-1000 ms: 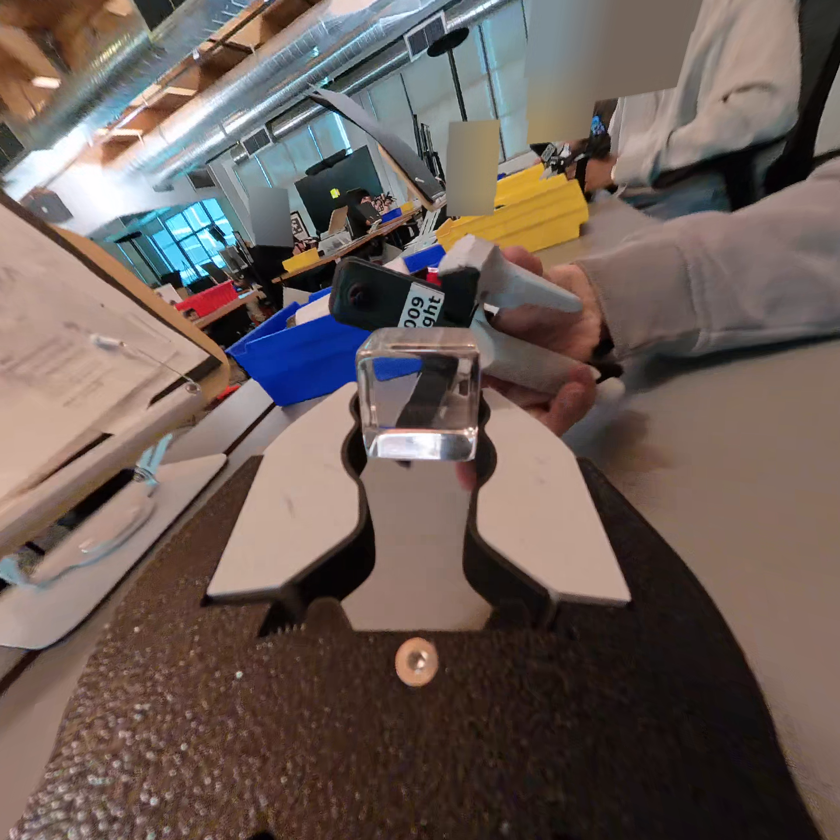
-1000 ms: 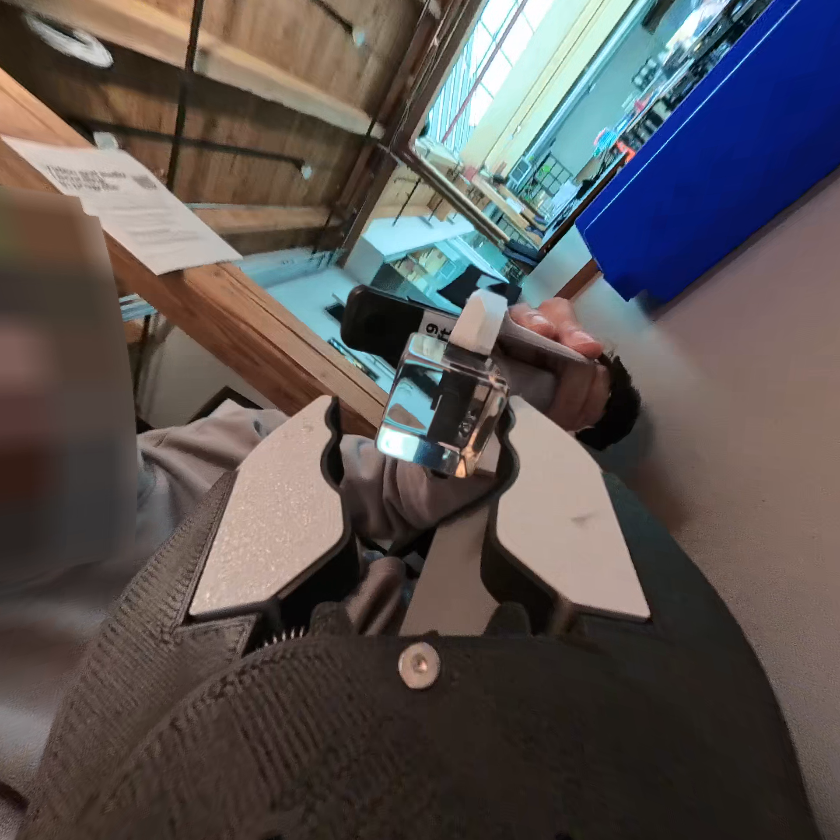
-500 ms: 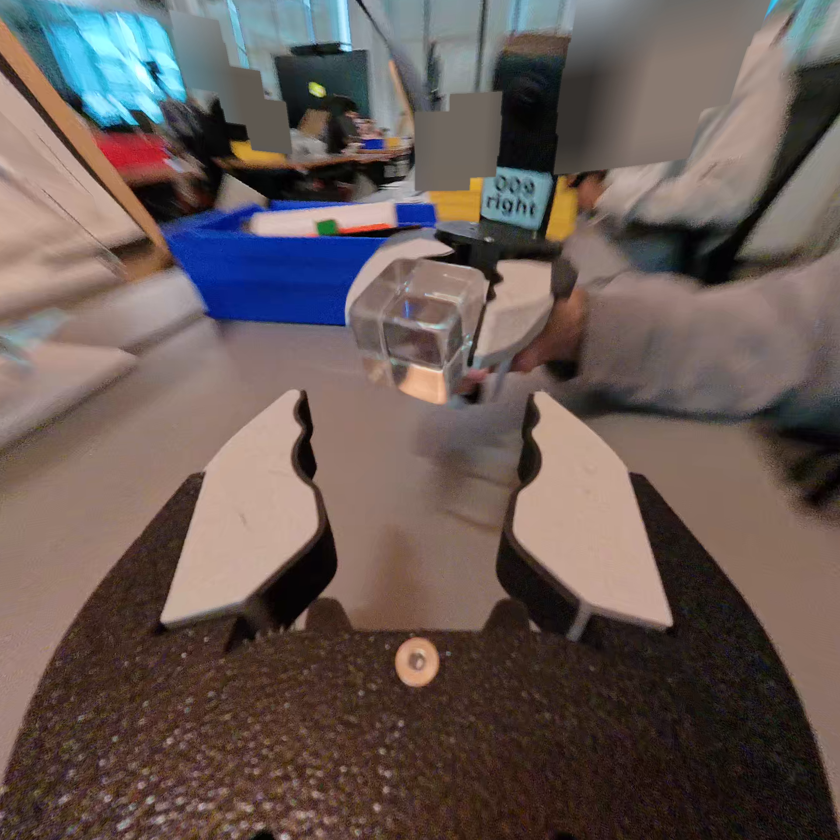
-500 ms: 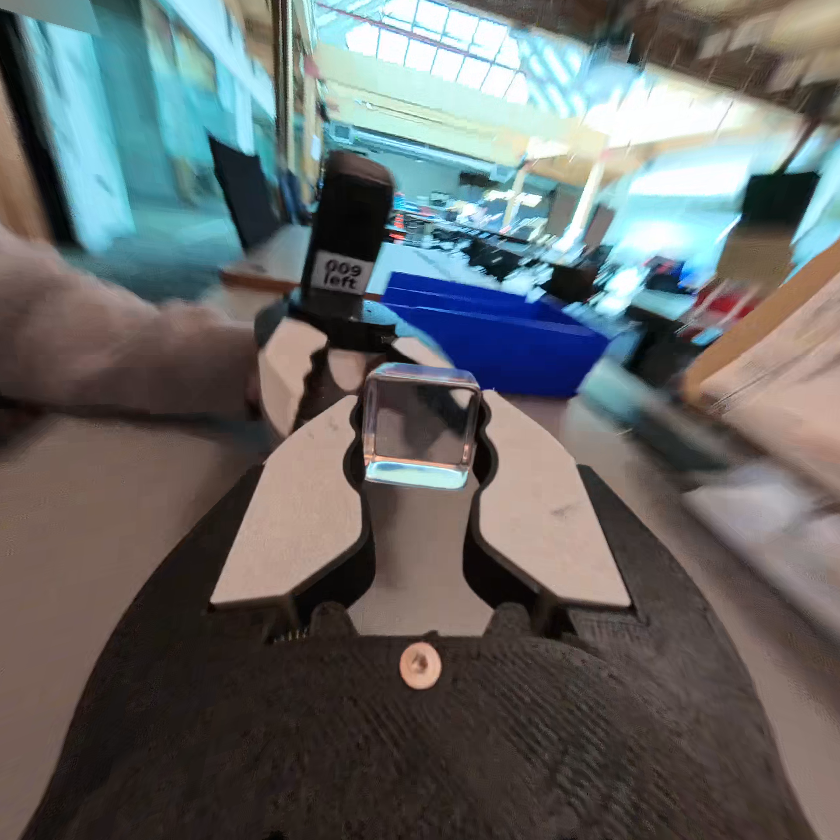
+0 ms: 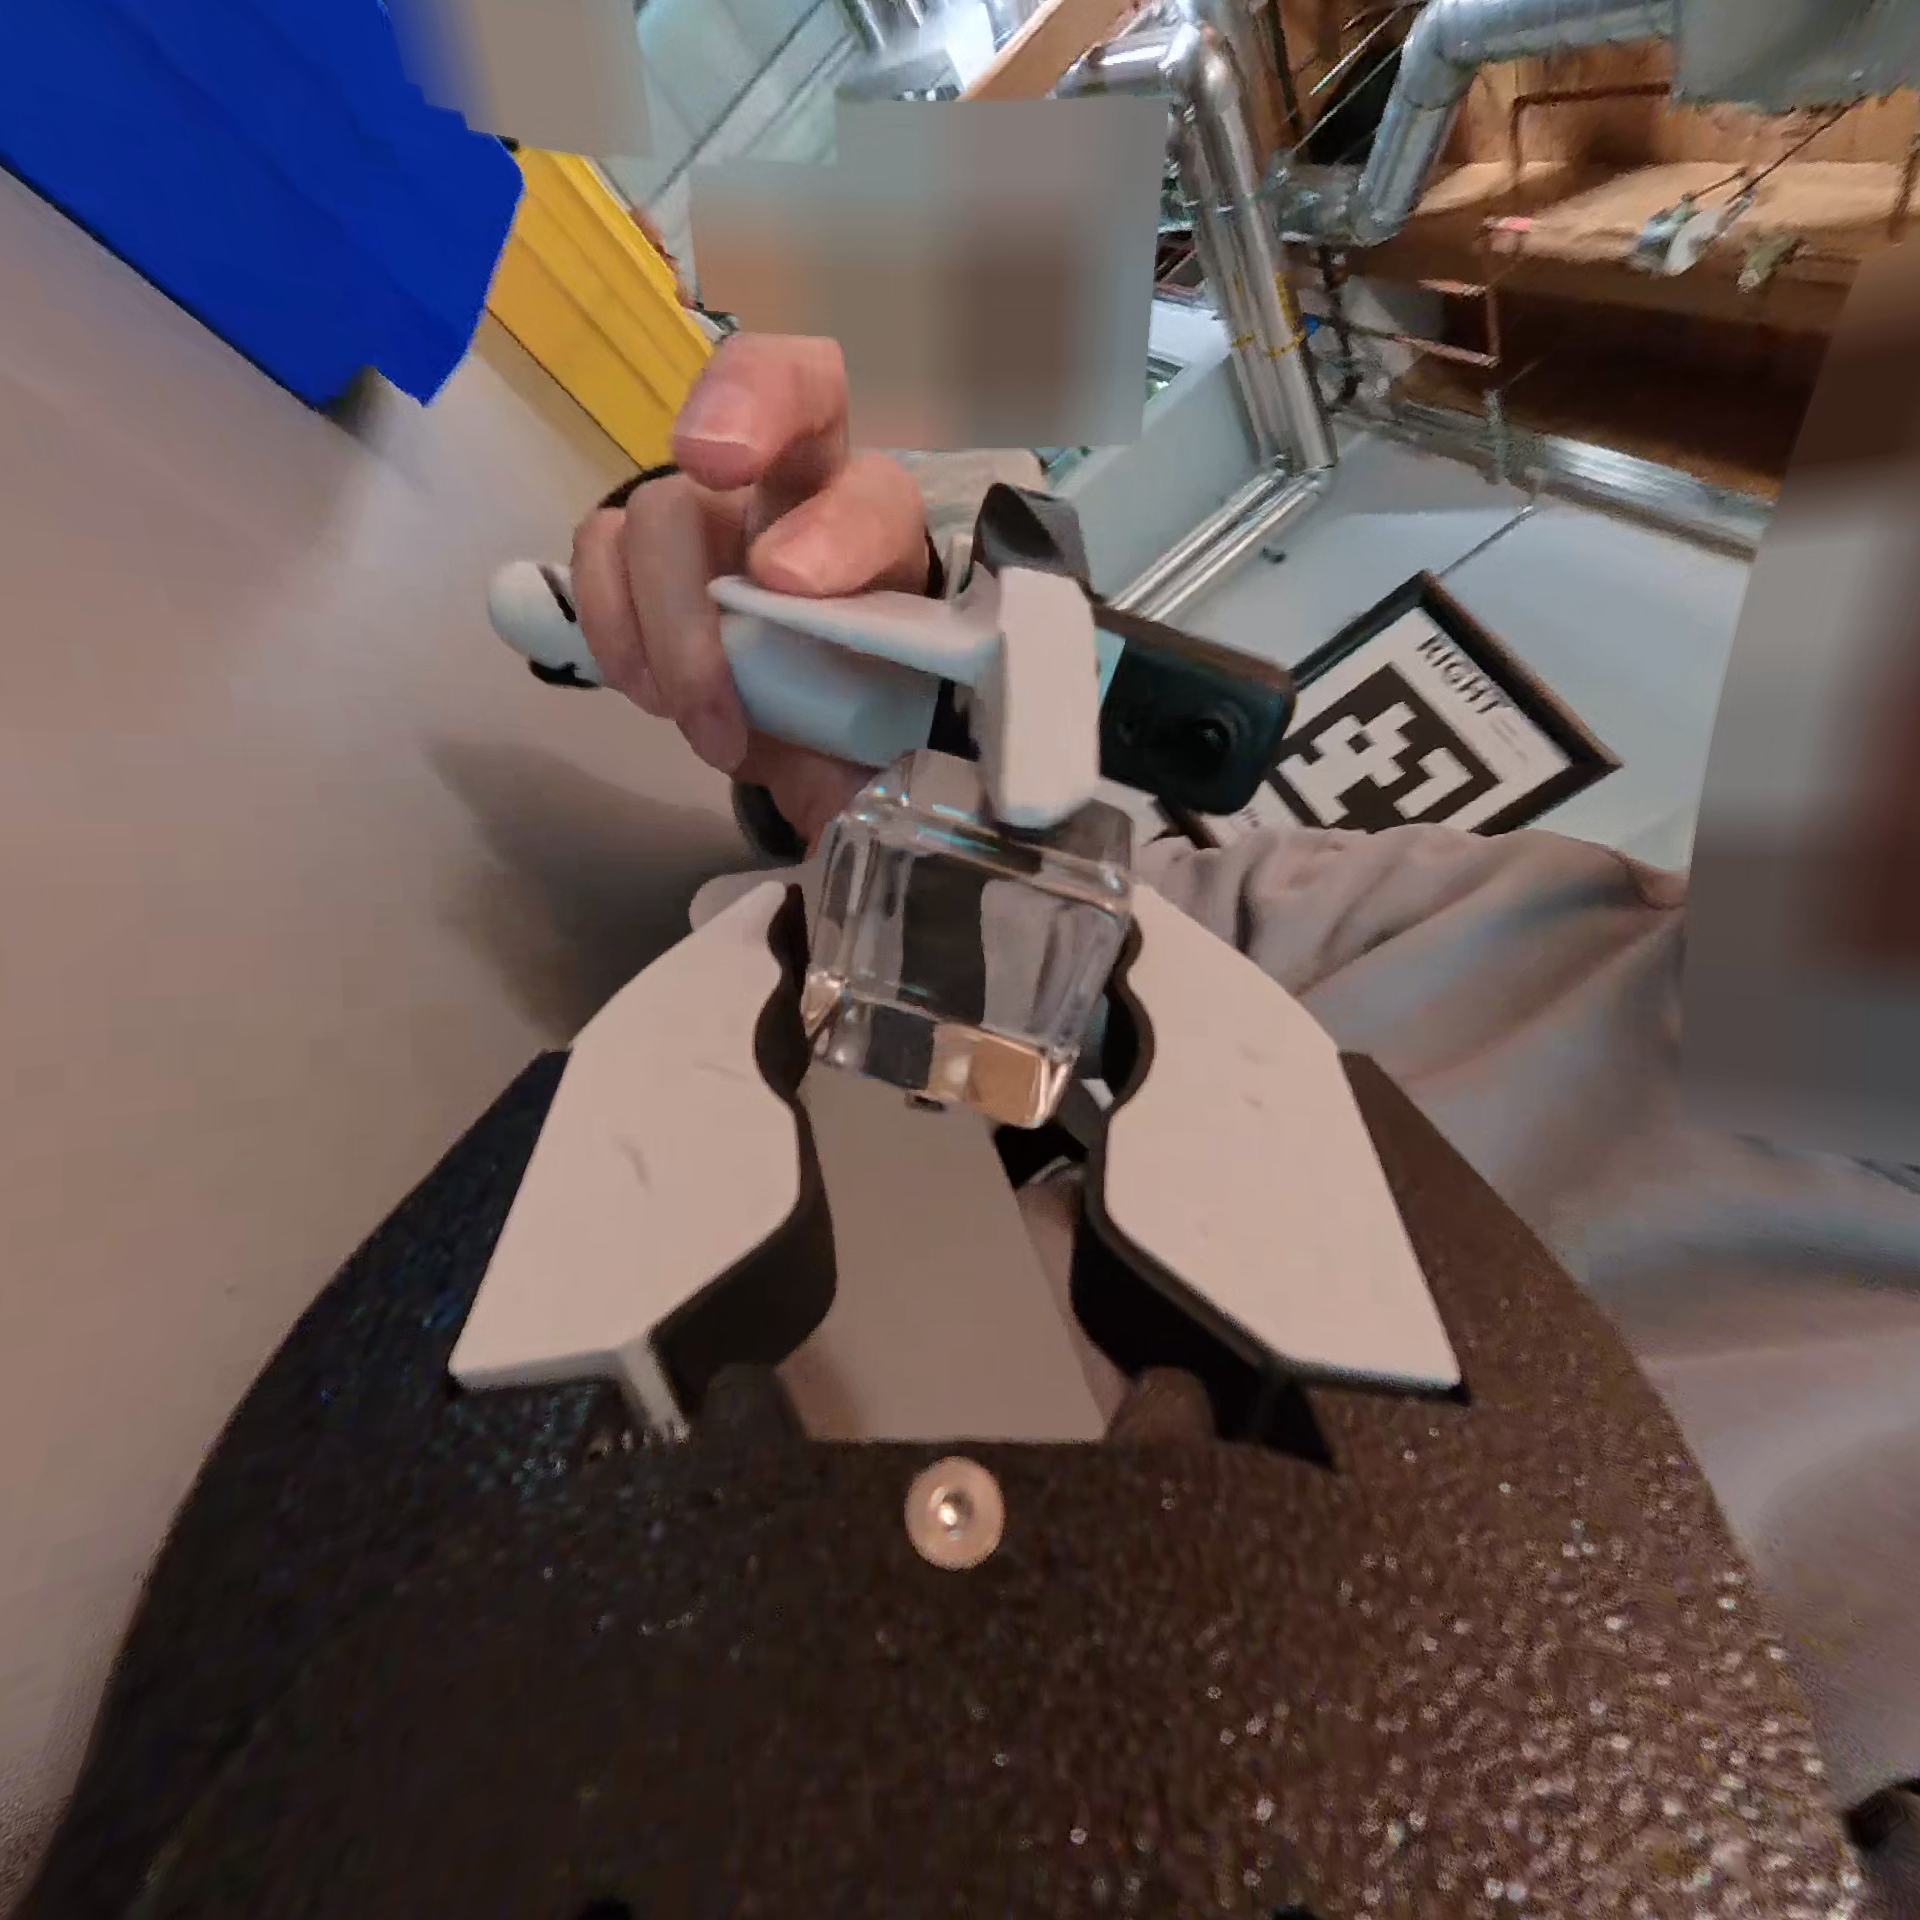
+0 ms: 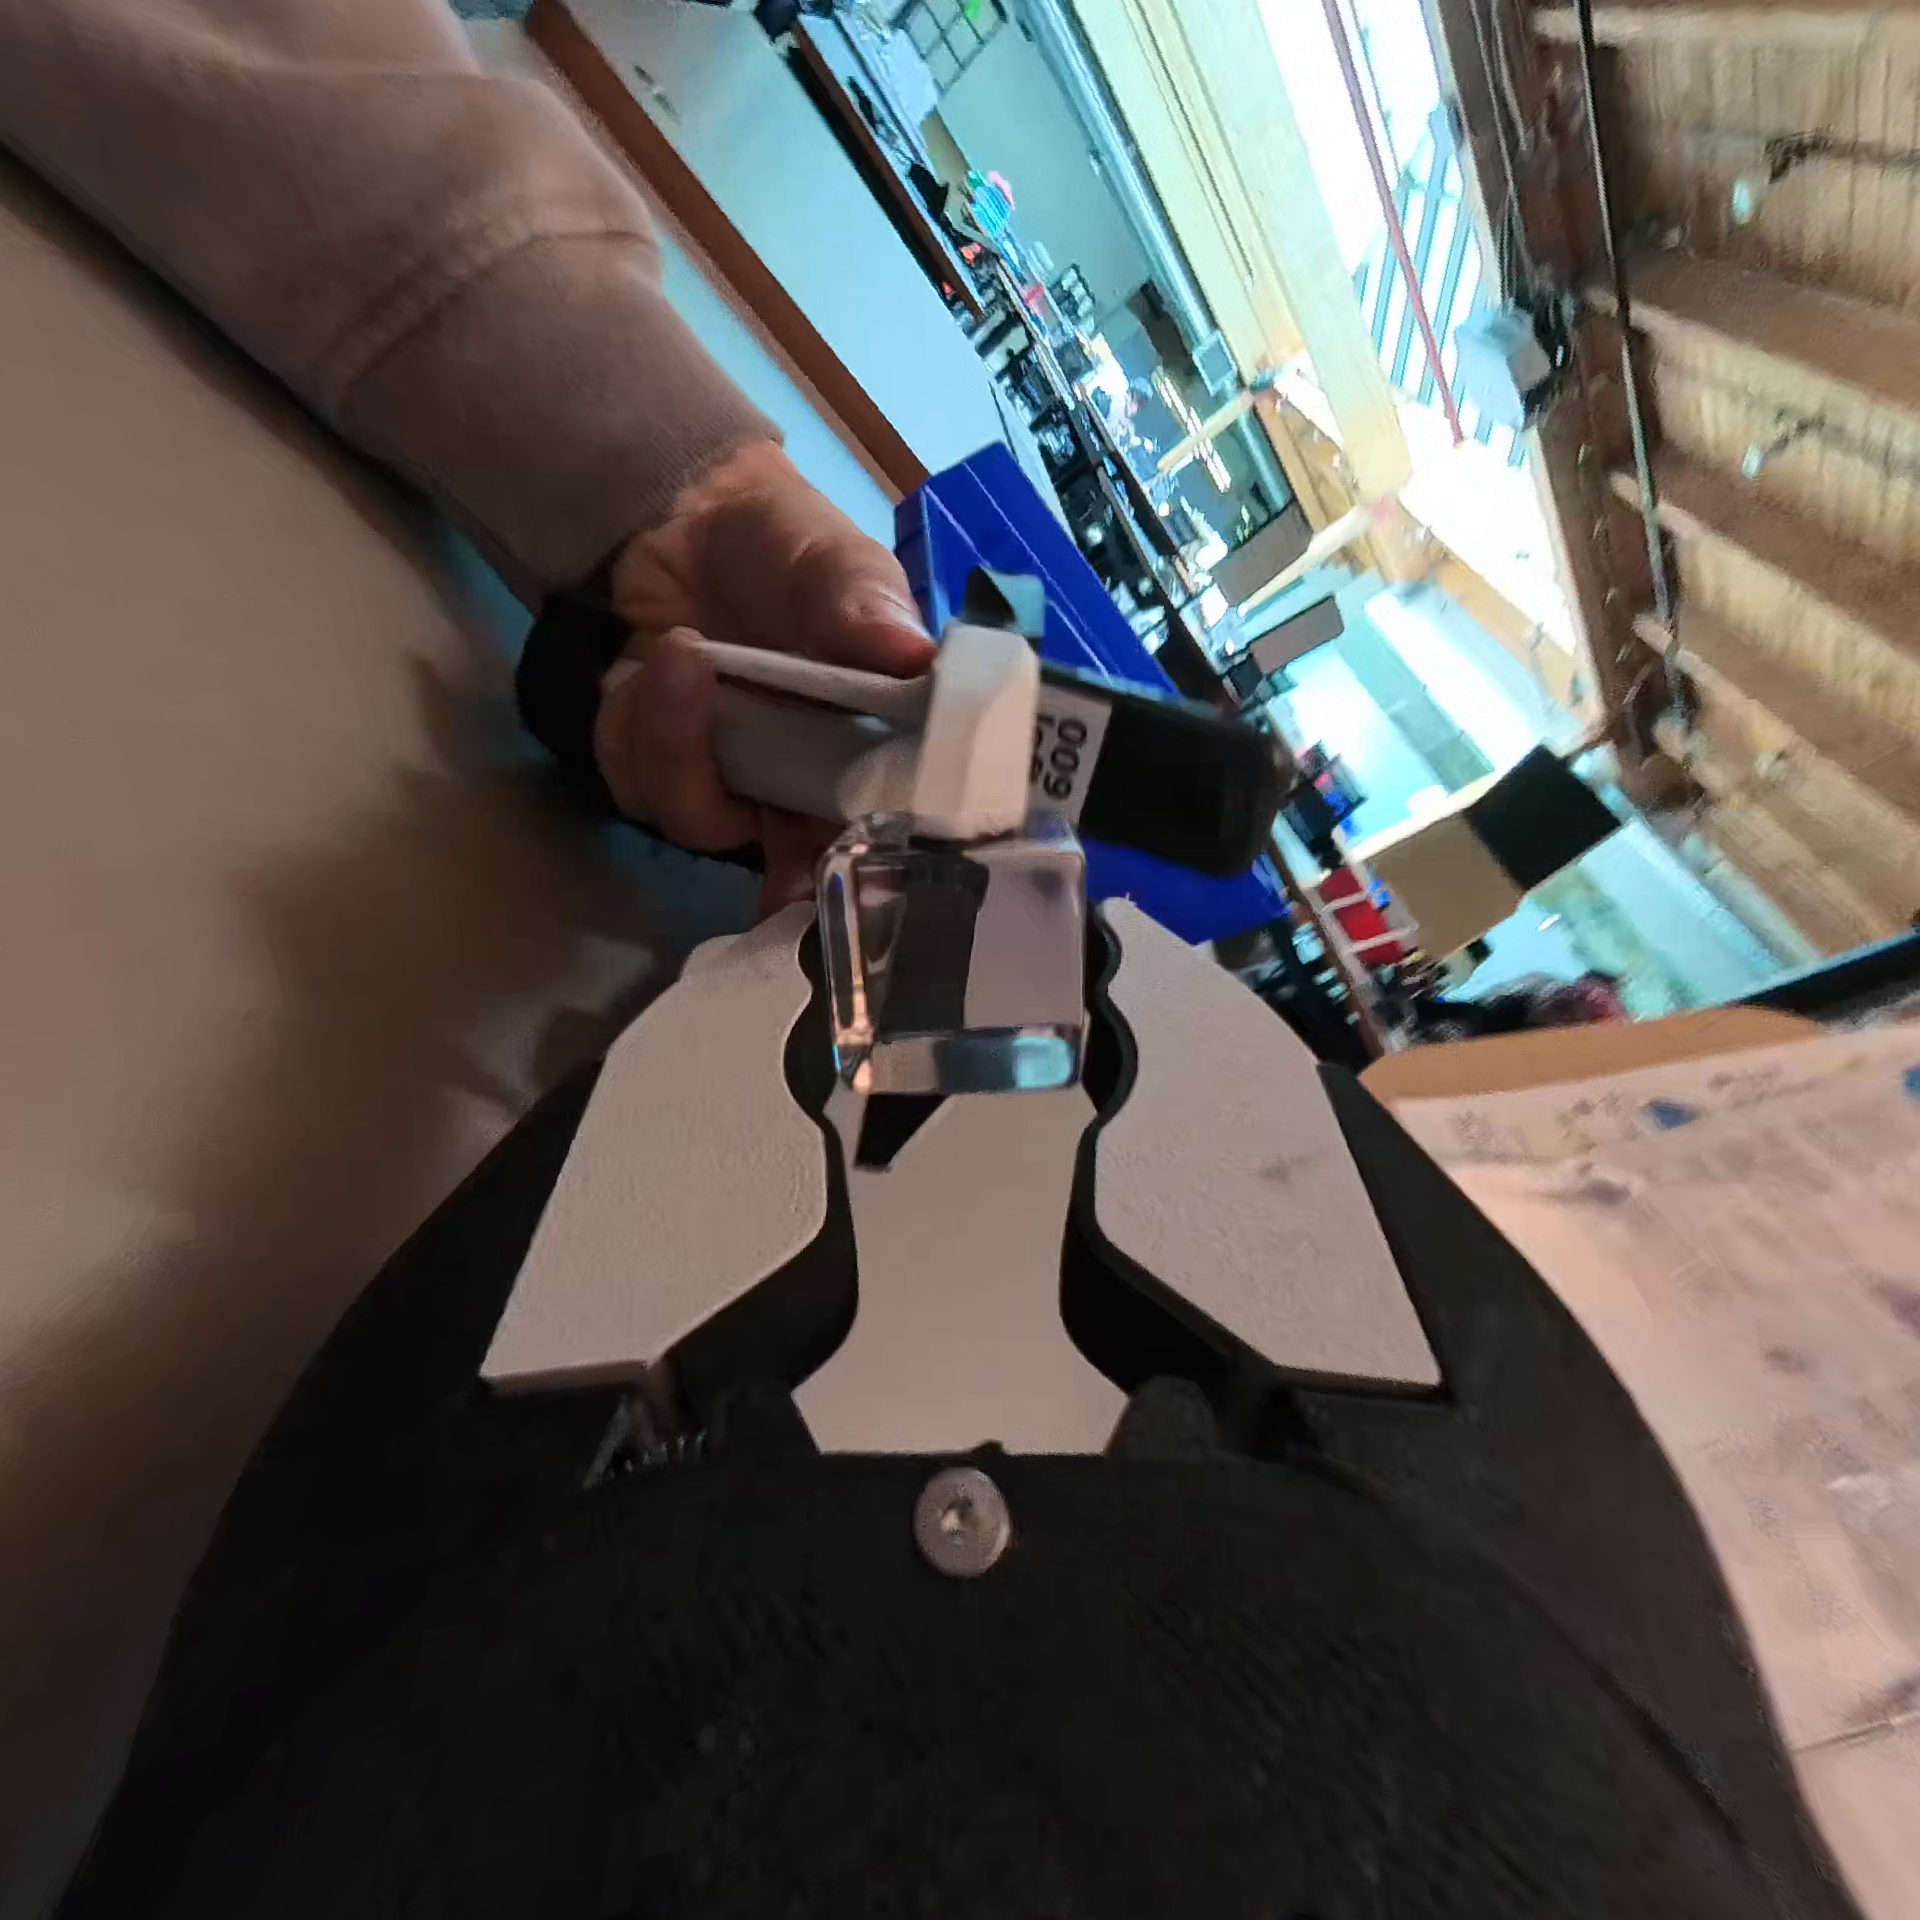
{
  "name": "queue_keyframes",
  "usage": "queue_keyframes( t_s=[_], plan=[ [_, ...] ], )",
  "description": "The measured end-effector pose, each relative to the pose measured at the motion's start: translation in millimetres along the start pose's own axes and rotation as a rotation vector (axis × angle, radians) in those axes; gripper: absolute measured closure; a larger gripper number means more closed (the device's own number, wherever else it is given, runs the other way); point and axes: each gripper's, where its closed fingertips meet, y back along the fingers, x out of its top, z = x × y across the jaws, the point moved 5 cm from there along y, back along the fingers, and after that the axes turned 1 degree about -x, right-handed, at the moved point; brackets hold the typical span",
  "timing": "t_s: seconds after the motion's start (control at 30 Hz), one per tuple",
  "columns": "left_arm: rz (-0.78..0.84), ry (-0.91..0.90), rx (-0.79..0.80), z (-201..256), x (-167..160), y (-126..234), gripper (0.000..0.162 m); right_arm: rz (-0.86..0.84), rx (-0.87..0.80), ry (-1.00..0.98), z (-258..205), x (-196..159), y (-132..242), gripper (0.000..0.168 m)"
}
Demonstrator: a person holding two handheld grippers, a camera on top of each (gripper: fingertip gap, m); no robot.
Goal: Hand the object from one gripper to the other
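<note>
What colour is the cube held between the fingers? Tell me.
Colourless, clear see-through cube; it shows best in the left wrist view.

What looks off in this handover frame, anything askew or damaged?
Nothing is damaged or dropped. The left gripper and right gripper both clamp the clear cube at once, as expected mid-handover. The only oddity is that the cube sits slightly skewed between the left gripper's fingers.

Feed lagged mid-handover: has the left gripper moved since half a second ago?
Yes. The left gripper advanced and rolled: the blue bin slid to the top-left corner, and the cube now sits between its fingers.
</note>
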Motion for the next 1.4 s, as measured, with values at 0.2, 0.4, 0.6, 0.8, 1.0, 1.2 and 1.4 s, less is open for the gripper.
queue_keyframes(
  t_s=[0.2,0.4,0.6,0.8,1.0,1.2,1.4],
  plan=[
    [0.028,-0.589,0.423,-3.4,17.2,20.0,0.109,0.161,-0.017,-0.83,35.9,-6.4,7.9,0.073],
    [0.014,-1.334,0.661,17.6,22.6,16.5,0.109,0.339,0.291,-1.525,30.9,-15.5,4.5,0.088],
    [-0.148,-1.576,0.752,14.6,12.3,4.0,0.11,0.385,0.436,-1.525,16.8,-5.2,-1.8,0.105],
    [-0.23,-1.665,0.817,9.7,6.7,-3.7,0.11,0.282,0.435,-1.395,9.2,-8.7,-5.6,0.121],
    [-0.209,-1.486,0.954,-1.0,12.1,6.7,0.098,-0.037,0.046,-0.844,27.2,-19.1,0.5,0.122],
    [-0.057,-0.861,0.8,-6.6,20.0,13.9,0.094,-0.682,-0.291,0.213,39.3,-47.2,15.1,0.122],
    [0.065,-0.579,0.776,-17.8,21.5,10.1,0.096,-0.777,-0.225,0.495,21.7,-39.4,-5.4,0.122]
  ],
)
